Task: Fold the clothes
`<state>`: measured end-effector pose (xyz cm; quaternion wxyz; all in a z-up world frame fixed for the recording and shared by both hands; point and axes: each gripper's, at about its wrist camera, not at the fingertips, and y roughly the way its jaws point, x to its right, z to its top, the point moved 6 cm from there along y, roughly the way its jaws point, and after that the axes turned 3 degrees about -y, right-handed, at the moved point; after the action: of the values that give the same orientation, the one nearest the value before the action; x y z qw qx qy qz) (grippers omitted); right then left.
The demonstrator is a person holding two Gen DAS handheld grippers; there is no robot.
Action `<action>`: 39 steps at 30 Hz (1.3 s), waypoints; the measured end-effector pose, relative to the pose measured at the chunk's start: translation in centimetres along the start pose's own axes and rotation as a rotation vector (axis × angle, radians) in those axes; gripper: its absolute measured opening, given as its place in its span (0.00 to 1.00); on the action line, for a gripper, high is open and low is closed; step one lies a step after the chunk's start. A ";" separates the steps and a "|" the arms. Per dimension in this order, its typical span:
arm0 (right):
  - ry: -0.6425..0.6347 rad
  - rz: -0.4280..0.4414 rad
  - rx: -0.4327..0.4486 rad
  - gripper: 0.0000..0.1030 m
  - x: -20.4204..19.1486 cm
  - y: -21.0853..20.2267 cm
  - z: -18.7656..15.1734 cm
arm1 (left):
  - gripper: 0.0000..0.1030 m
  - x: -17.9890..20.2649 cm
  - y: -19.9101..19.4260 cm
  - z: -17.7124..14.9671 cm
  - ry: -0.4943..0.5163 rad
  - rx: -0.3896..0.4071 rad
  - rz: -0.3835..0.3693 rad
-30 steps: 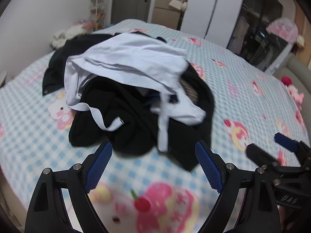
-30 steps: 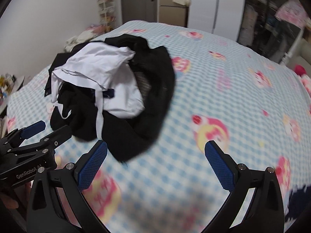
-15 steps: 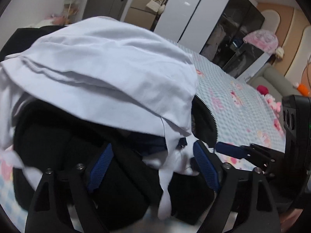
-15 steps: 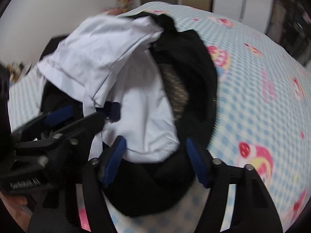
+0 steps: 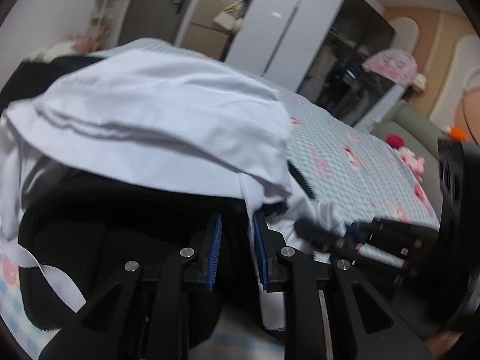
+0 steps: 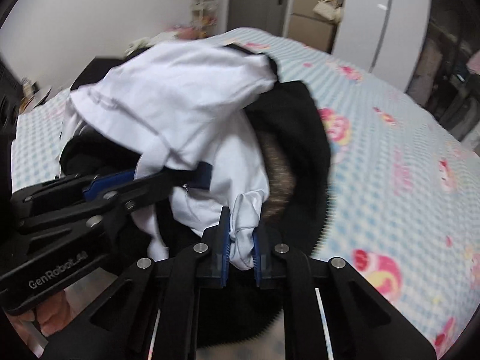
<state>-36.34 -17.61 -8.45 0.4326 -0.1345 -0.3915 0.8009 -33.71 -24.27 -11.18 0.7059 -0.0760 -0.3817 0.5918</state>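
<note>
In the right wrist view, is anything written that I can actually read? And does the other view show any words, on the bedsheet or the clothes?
"GenRobot.AI": white letters on the black body of the left gripper, seen at the lower left of the right wrist view.
No other text can be read: the bedsheet carries only cartoon prints, and the white garment shows no lettering.
The left wrist view shows no readable text.

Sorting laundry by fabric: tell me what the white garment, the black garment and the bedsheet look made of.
White garment: thin, matte woven or jersey cotton by its look; soft creases and a stitched hem.
Black garment: thicker, fuzzy, fleece-like knit; a zipper edge shows; fibre uncertain.
Bedsheet: matte, waffle-textured printed fabric with a check pattern and cartoon figures.
The right tool pinches white cloth.
</note>
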 end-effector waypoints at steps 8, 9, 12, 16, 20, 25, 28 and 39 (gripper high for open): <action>-0.013 -0.146 0.018 0.10 1.9 -5.1 -1.8 | 0.12 3.6 0.2 -1.7 0.094 -0.075 -0.080; -0.011 -0.165 0.019 0.10 2.0 -5.7 -2.5 | 0.20 3.7 0.6 -2.1 0.087 -0.104 -0.097; 0.003 -0.212 0.018 0.10 2.8 -7.4 -4.5 | 0.77 3.2 1.9 -3.1 -0.034 -0.143 -0.127; 0.062 -0.237 0.009 0.10 4.6 -10.0 -7.5 | 0.32 6.0 2.3 -4.3 -0.078 -0.134 -0.251; 0.125 -0.254 0.002 0.09 6.3 -13.3 -10.6 | 0.16 11.2 1.3 -5.9 0.019 -0.110 -0.295; 0.238 -0.272 -0.024 0.05 9.4 -17.8 -16.3 | 0.07 17.3 -0.4 -11.0 0.134 -0.159 -0.322; 0.323 -0.219 -0.040 0.05 10.5 -19.4 -19.7 | 0.07 18.7 -1.0 -14.0 0.118 -0.202 -0.293; 0.315 0.062 -0.069 0.66 6.2 -13.7 -19.7 | 0.54 10.7 -0.7 -15.4 -0.142 -0.219 -0.083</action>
<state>-21.01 1.82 -10.42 0.4588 -0.2852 -0.3417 0.7691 -23.42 -9.58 -16.72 0.6886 -0.0946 -0.4956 0.5208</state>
